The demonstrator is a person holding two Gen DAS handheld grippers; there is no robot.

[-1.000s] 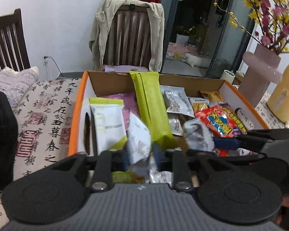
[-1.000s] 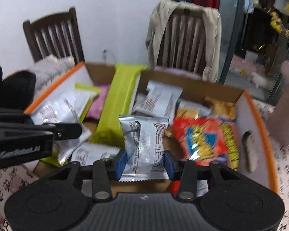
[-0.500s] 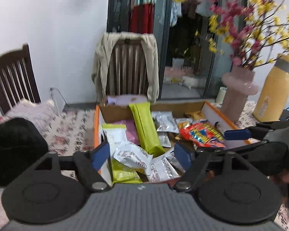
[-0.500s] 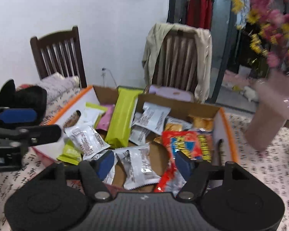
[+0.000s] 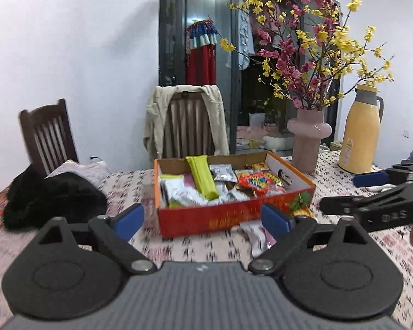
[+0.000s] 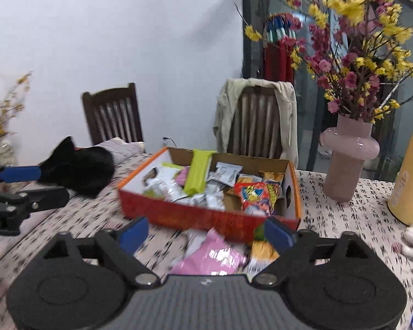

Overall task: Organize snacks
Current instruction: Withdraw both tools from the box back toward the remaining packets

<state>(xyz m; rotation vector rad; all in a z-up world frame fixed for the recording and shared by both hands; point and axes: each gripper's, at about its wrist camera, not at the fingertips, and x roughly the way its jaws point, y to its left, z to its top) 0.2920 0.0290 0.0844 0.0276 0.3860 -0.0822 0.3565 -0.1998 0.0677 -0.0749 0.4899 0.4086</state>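
Both sets of jaws had just opened wide, nothing between them — left gripper [image 5: 202, 221] and right gripper [image 6: 206, 233] pulled back from the snack box [image 6: 206, 216]. Silver packets they'd held now lay inside the box; pink packet [image 6: 212, 255] still outside, just in front — likely next.

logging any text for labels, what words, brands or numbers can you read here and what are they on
"DAS": on the arm of the right tongs, partly blurred, so uncertain.
Tablecloth: printed with black Chinese calligraphy, too small and blurred to read.
Yellow thermos: a small warning triangle label, text unreadable.
Red snack packet and silver packets in the snack box: print too blurred.
Box front: yellow lettering smeared by motion.
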